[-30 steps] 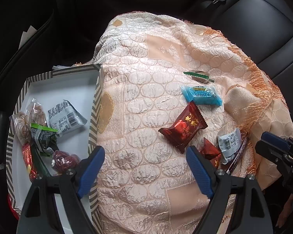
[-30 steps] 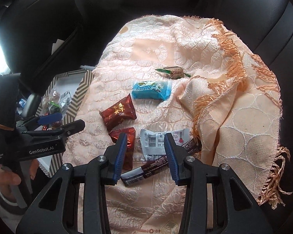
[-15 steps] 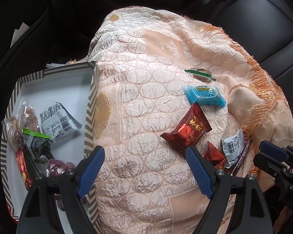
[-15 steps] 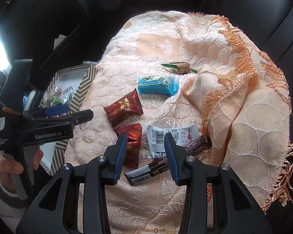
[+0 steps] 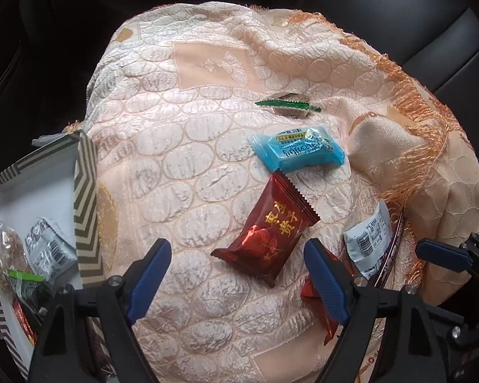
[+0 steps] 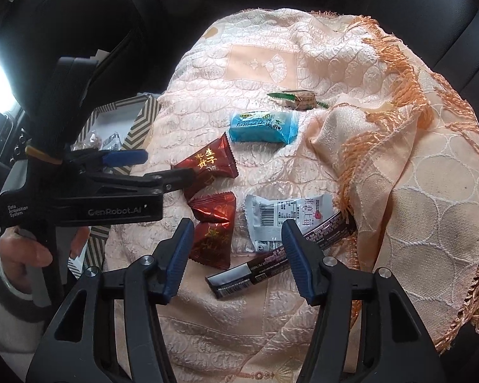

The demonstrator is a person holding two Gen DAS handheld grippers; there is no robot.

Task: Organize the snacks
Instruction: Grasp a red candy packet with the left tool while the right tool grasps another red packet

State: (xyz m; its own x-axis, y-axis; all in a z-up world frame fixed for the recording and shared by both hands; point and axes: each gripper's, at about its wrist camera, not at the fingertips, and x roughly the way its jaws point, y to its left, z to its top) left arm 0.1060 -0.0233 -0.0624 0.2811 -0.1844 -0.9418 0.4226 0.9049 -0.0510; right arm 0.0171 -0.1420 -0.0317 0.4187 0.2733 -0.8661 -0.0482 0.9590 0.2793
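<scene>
- Shifted since a second ago: left gripper [image 5: 236,274], carried away from the striped box [image 5: 86,198] toward the loose snacks; box now slid out to 9 o'clock in the left view.
- Fingers spread wide, gripping nothing, poised just below the large red packet [image 5: 266,239], which lies flat on the peach cloth [image 5: 182,166].
- Right gripper [image 6: 234,260] hardly moved; jaws opening, wider than a second ago, nothing pinched.
- Between its fingers in the right view: dark bar [image 6: 281,255] and white packet [image 6: 281,220]; small red packet [image 6: 212,229] at 10 o'clock.
- Still waiting on the cloth: blue packet [image 5: 298,151] and green-tipped candy [image 5: 287,105], toward 12 o'clock.
- Already in the box: a few wrapped snacks [image 5: 44,249].
- Likely meaning: both grippers lining up fresh pickups, six snacks left to move.
</scene>
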